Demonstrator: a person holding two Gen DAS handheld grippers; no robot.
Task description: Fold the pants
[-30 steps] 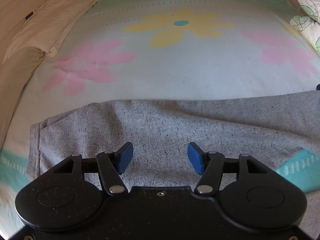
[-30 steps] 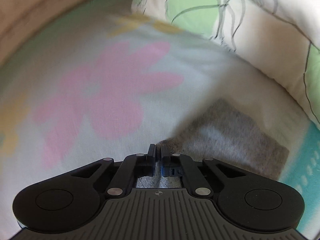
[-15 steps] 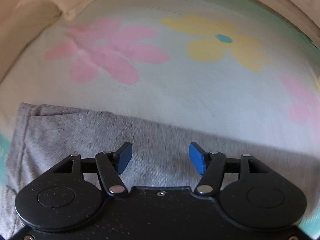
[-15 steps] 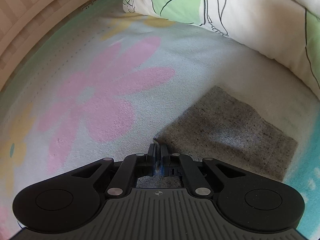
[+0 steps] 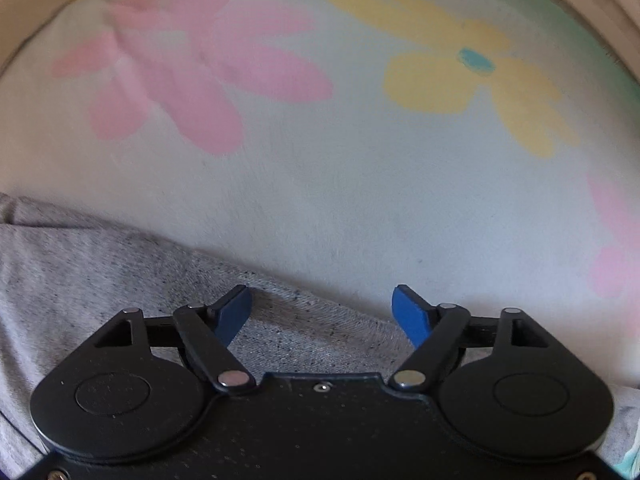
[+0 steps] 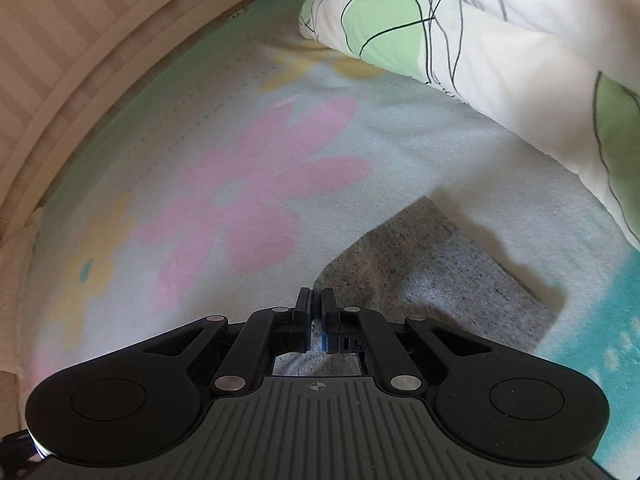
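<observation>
Pinching only a thin edge of the pants [image 6: 436, 280], the right hand-held gripper [image 6: 316, 320] may lose it; the left hand-held gripper [image 5: 322, 316] hovers wide open, empty, above the bed [image 5: 360, 200].

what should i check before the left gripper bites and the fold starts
1. Right gripper shut on the gray pants: ok.
2. Left gripper open: ok.
3. Pants edge between the left fingers: ok, though depth unclear.
4. Left gripper touching fabric: cannot tell.
5. Flowered blanket ahead bare for the fold: ok.
6. Quilt apart from the held pant end: ok.
</observation>
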